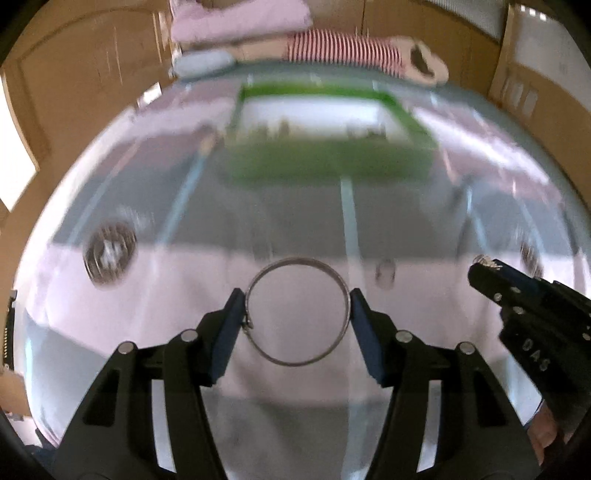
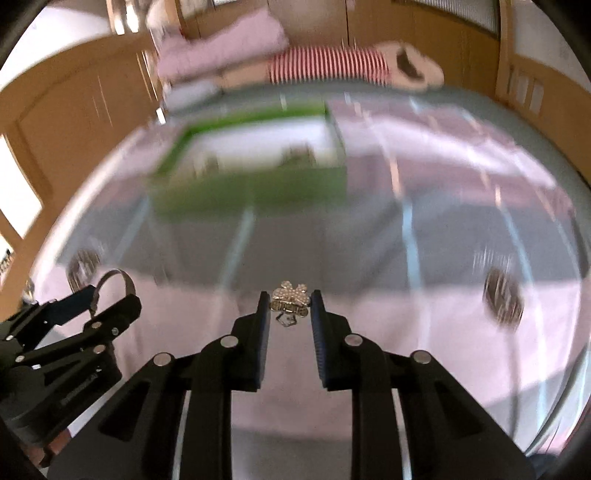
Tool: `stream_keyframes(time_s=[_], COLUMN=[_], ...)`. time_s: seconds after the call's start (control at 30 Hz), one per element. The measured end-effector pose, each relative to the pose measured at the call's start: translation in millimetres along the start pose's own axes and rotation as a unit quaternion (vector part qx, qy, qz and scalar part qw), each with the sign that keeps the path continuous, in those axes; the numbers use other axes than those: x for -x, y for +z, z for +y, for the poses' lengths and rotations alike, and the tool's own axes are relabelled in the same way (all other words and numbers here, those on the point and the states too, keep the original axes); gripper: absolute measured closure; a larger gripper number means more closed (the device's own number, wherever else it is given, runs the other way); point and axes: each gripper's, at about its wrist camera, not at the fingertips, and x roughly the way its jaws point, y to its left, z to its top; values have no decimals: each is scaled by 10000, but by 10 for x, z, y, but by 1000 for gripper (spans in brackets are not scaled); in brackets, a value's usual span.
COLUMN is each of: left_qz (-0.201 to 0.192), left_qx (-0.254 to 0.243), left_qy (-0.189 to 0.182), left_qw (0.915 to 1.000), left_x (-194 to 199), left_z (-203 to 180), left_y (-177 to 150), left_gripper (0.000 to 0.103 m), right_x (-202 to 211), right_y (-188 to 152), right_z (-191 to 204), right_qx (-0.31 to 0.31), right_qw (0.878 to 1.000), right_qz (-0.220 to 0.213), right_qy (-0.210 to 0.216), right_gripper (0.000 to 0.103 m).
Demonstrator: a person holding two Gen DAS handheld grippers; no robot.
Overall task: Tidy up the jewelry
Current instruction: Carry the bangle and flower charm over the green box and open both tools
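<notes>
My left gripper [image 1: 297, 301] is shut on a thin silver bangle [image 1: 295, 260], held above the pink and grey bedspread; the same gripper and bangle [image 2: 125, 278] show at the left of the right wrist view. My right gripper [image 2: 290, 306] is shut on a small rhinestone brooch [image 2: 291, 297]; the same gripper [image 1: 491, 266] shows at the right of the left wrist view. A green box with a white inside [image 1: 332, 162] lies ahead on the bed, also in the right wrist view [image 2: 251, 188], with small pieces inside. Both views are motion-blurred.
Round printed emblems [image 1: 109, 253] mark the bedspread [image 2: 369, 258]. Pink bedding [image 1: 240, 18], a striped cloth [image 1: 343, 50] and a plush item [image 1: 424, 61] lie at the far end. Wooden cabinets [image 1: 85, 74] stand around the bed.
</notes>
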Motion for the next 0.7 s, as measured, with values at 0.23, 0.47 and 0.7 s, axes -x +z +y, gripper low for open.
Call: stream_keyframes(time_s=[0.23,0.47,0.7], left_qz=[-937,-1253,-559], left_qx=[49,72,88], left_qy=[11,-15,141], left_qw=[9956,9921,9983], left_x=[375,272,-811], left_z=[38,109,170], left_y=[1094,2026,2302], left_gripper=[45,45,45], right_x=[324,91,-1047], right_y=[1166,2083,2120], right_z=[27,1,113], right_qx=[-51,-219,-63], right_qw=[9957,9926,9988], right_qz=[-915,-1173,-427], right_qy=[164,200,-236], right_gripper=[81,81,81])
